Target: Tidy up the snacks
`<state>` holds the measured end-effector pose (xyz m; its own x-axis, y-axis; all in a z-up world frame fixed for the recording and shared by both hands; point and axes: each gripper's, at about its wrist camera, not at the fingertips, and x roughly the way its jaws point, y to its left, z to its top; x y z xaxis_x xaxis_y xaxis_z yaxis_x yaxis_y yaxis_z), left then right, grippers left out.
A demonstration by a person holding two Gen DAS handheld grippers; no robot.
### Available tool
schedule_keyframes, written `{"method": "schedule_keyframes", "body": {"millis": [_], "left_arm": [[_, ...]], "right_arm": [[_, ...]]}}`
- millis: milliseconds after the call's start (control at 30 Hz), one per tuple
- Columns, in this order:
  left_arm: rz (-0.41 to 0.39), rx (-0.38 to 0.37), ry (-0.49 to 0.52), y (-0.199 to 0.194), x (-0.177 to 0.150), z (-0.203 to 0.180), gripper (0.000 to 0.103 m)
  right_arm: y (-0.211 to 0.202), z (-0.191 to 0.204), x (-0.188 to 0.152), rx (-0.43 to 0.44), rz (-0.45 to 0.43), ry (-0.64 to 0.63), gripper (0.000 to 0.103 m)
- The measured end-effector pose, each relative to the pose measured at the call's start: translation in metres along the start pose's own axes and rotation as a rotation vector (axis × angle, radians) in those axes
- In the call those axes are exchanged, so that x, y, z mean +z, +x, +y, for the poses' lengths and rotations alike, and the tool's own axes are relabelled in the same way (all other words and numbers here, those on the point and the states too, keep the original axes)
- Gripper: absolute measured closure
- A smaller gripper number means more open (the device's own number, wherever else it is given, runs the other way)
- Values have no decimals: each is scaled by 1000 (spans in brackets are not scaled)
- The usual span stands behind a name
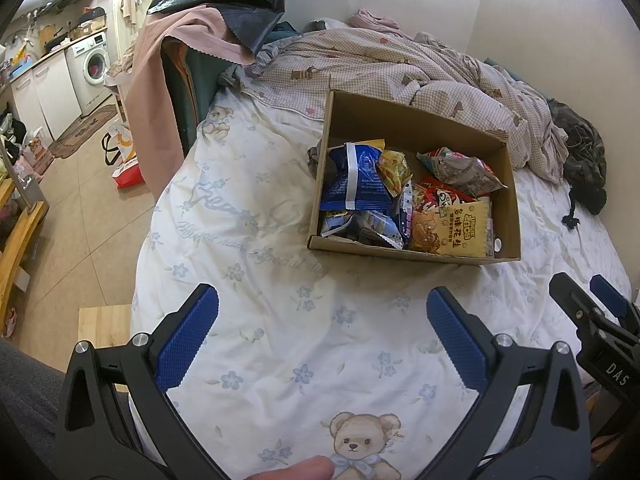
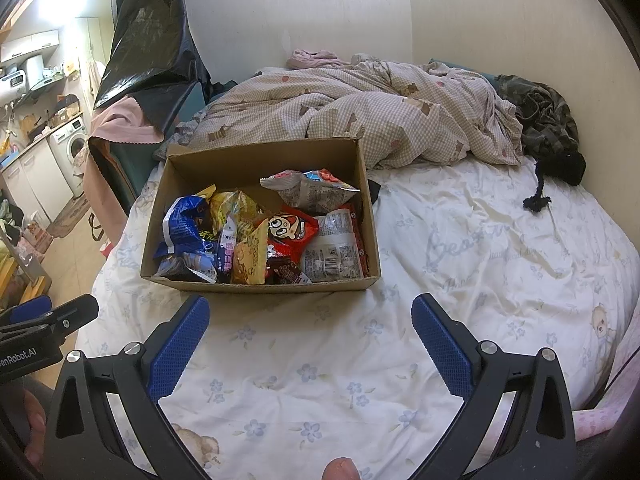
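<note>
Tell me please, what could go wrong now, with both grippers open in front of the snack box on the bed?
1. The cardboard box sits on a soft, wrinkled bedsheet, so pressing into it may tip or slide it.
2. The snack packets lie piled and overlapping; the right gripper or left gripper could pinch two at once or crush one.
3. The blue bag leans on the box's wall and might spill out.

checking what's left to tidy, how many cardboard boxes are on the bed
1: the cardboard box sits on the white floral sheet, near the crumpled checked duvet. The duvet could hide more.
</note>
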<state>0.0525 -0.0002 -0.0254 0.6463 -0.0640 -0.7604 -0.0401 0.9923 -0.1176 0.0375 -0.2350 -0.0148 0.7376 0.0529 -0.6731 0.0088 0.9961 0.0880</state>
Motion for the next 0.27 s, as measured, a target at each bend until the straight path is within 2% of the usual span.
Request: {"method": "schedule_keyframes", "body": {"millis": [267], "left_arm": [[-6, -8, 0, -1, 0, 0, 0]], "right_arm": [[0, 0, 0, -1, -1, 1, 0]]}}
